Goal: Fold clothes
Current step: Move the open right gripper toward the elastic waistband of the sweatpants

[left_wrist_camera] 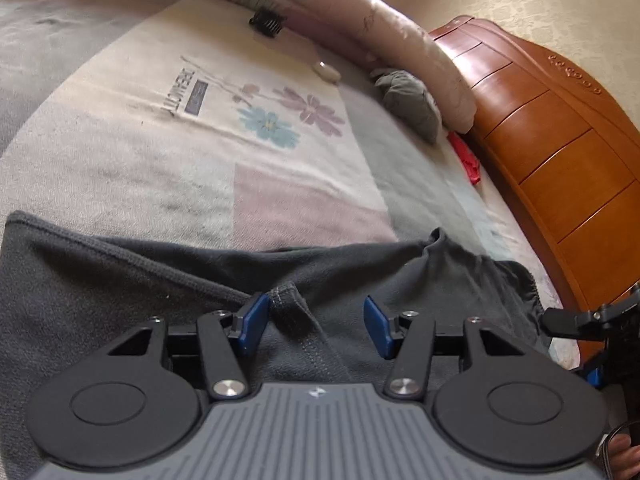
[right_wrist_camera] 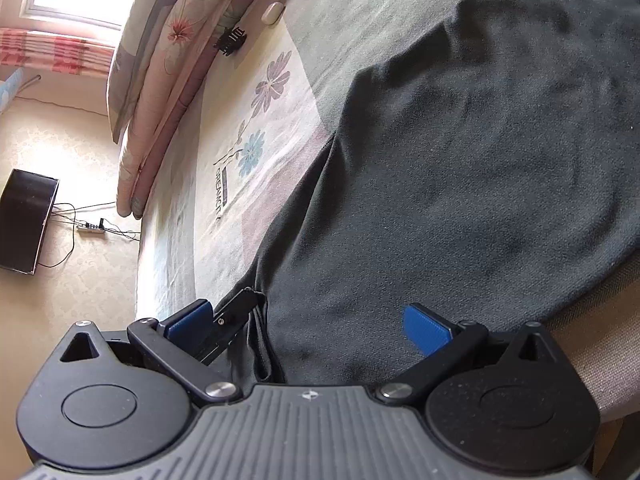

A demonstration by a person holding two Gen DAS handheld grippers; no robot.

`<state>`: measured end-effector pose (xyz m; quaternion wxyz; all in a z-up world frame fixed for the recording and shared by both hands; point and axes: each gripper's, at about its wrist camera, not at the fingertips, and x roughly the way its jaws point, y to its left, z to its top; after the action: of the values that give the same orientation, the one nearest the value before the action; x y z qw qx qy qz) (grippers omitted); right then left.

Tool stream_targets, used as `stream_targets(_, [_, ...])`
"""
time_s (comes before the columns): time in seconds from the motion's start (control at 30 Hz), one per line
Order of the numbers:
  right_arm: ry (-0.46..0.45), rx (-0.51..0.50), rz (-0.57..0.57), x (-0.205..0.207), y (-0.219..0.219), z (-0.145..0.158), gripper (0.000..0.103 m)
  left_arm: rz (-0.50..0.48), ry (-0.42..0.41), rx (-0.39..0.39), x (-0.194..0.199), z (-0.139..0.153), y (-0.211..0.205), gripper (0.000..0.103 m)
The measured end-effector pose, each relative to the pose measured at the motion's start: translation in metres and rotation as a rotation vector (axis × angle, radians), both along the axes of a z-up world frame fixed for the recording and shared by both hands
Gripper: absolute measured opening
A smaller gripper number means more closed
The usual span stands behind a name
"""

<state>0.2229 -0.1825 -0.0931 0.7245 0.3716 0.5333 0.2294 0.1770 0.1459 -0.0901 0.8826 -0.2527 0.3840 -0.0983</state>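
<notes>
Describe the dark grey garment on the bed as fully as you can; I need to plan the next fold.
The dark grey garment looks like soft, slightly fuzzy knit. It lies mostly flat on the flowered bedsheet, with stitched hems and a gathered, rumpled section. A seamed fold rises between the left claw, whose blue pads stand apart from it. The right claw is open over its near edge. Its type cannot be told.
</notes>
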Motion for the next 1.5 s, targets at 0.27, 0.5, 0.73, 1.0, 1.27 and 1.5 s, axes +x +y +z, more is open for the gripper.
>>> stream_targets(0.27, [0.004,0.013,-0.003,-0.003,-0.004,-0.004,0.103,0.128,-0.064,0.136,-0.045,0.04,0.05,0.057])
stream_targets(0.5, [0.027,0.011,0.019,-0.004,0.004,-0.009,0.103,0.209,0.047,0.074,-0.041,0.001,0.087,0.057])
stream_targets(0.73, [0.013,0.002,0.008,-0.002,0.001,-0.006,0.103,0.117,-0.015,0.115,-0.063,0.036,0.061,0.061])
stream_targets(1.0, [0.031,-0.001,0.037,0.002,0.007,-0.014,0.103,0.117,0.078,0.147,-0.094,0.017,0.051,0.064])
stream_targets(1.27, [0.03,0.017,0.044,0.001,0.002,-0.012,0.103,0.147,0.162,0.151,-0.097,0.012,0.049,0.07])
stream_targets(1.5, [-0.072,-0.016,0.035,0.004,-0.019,0.012,0.103,0.107,0.052,0.229,-0.084,0.052,0.025,0.076])
